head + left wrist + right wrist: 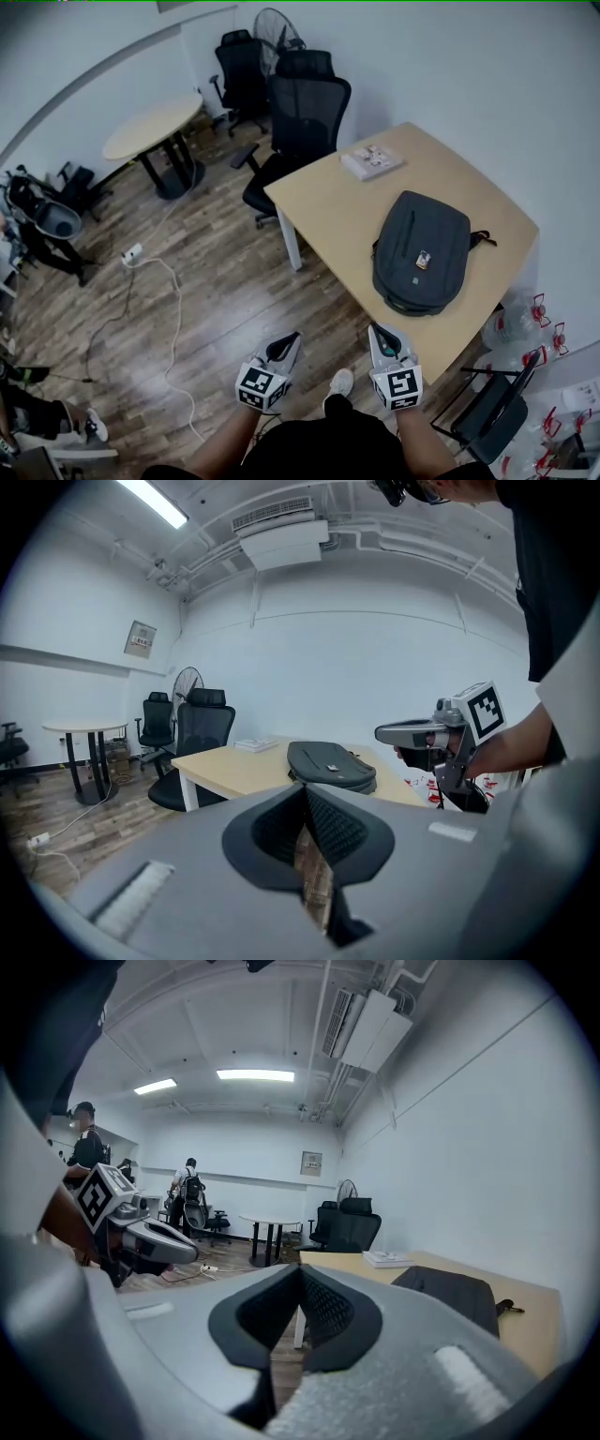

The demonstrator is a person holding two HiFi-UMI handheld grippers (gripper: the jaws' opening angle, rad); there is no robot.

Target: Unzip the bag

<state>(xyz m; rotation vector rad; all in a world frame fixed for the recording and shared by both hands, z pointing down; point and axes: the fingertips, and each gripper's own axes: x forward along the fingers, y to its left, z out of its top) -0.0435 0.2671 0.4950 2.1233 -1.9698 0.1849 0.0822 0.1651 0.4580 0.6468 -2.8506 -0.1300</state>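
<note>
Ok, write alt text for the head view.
A dark grey backpack lies flat on a light wooden table. Below it, the left gripper and right gripper, fingers shut and empty, are held short of the backpack.

The left gripper (pixel 292 341) and the right gripper (pixel 379 335) are held out side by side in front of the body, apart from each other, on bare forearms (pixel 225 439). Both are pointed forward and slightly downward. The jaws of each are seen closed together, with nothing gripped between them.
</note>
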